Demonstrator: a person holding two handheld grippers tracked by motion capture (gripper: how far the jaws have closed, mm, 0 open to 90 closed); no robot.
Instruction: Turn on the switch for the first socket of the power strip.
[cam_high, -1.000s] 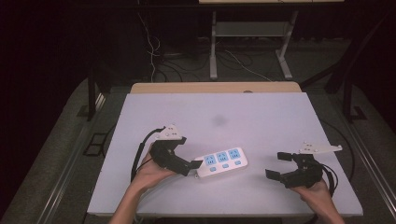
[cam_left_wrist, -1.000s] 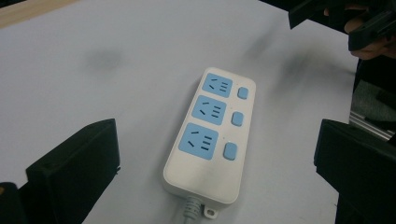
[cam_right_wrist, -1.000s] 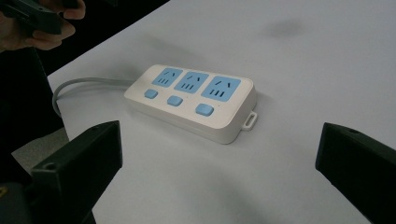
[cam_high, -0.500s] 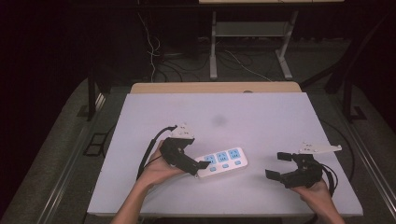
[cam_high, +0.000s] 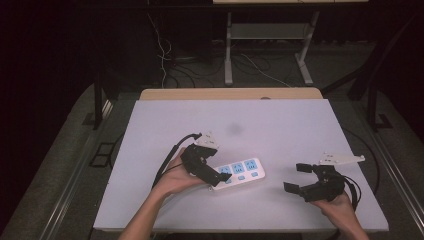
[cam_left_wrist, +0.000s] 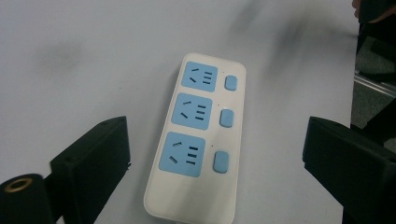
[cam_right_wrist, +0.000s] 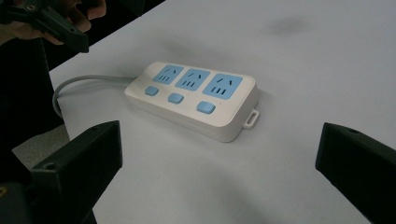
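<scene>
A white power strip (cam_high: 241, 171) with three blue sockets and three blue switches lies flat on the white table (cam_high: 280, 125), left of centre. My left gripper (cam_high: 222, 179) is at its left end. In the left gripper view the power strip (cam_left_wrist: 196, 140) lies between the wide jaws of the left gripper (cam_left_wrist: 215, 135). The jaws have just been closing a little, and neither touches the strip. My right gripper (cam_high: 295, 177) is open to the right of the strip, apart from it. In the right gripper view the power strip (cam_right_wrist: 196, 95) lies ahead of the right gripper (cam_right_wrist: 219, 140).
The strip's grey cable (cam_right_wrist: 79, 84) runs off the table's near edge. A wooden board (cam_high: 230, 94) borders the table's far edge. Behind it, on the dark floor, stand a metal frame (cam_high: 230, 45) and loose cables (cam_high: 165, 55).
My left gripper has moved to the right, over the left end of the power strip. The right gripper and the strip have stayed in place.
</scene>
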